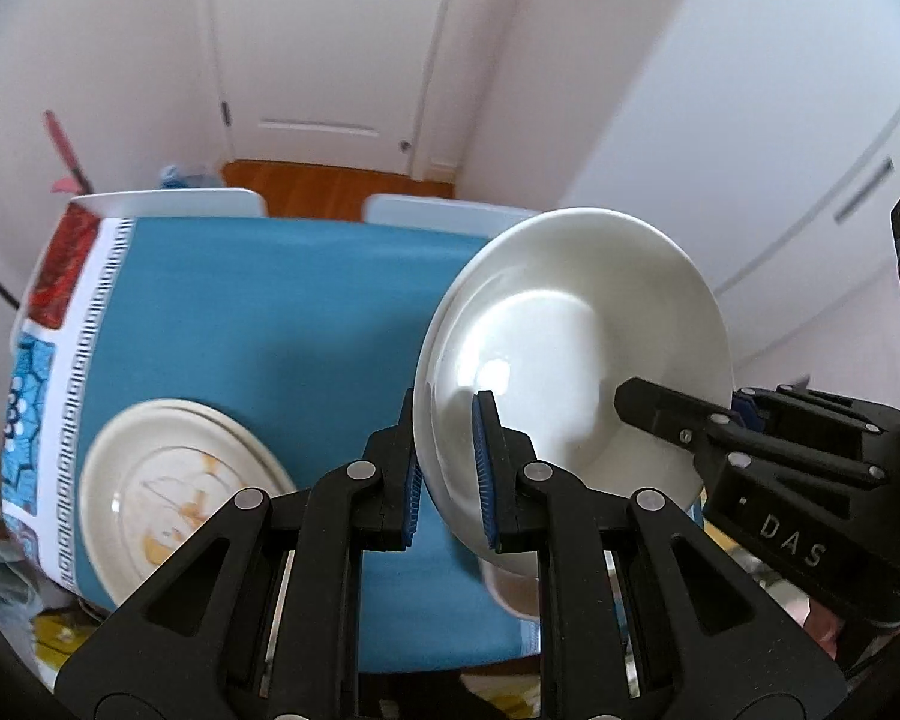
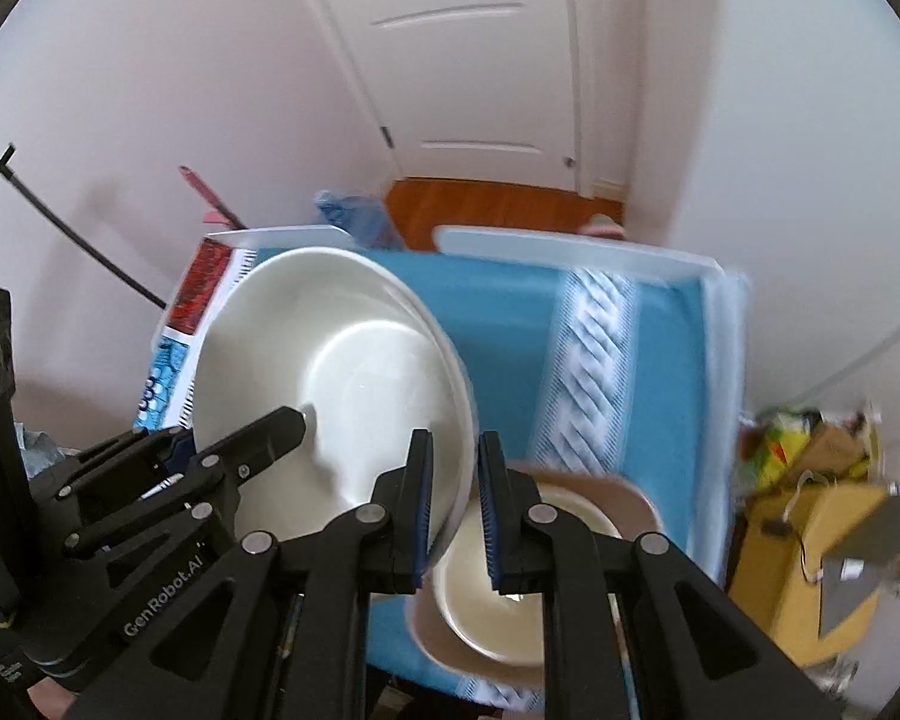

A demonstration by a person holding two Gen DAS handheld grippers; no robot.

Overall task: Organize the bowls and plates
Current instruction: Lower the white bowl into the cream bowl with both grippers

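A white plate (image 1: 576, 360) is held tilted above the blue tablecloth (image 1: 270, 312), one gripper on each side of its rim. My left gripper (image 1: 447, 474) is shut on its near left rim. My right gripper (image 2: 455, 504) is shut on the opposite rim of the same white plate (image 2: 342, 372), and it shows at right in the left wrist view (image 1: 690, 420). A stack of cream plates with orange marks (image 1: 174, 486) lies on the cloth at lower left. A cream bowl (image 2: 492, 588) sits on a brownish plate (image 2: 636, 504) below the right gripper.
Two white chair backs (image 1: 168, 204) (image 1: 444, 213) stand at the table's far edge. A white door (image 1: 330, 60) and wooden floor (image 1: 330, 186) lie beyond. Cardboard boxes and clutter (image 2: 810, 516) sit right of the table. A pink-handled tool (image 1: 66, 150) leans on the left wall.
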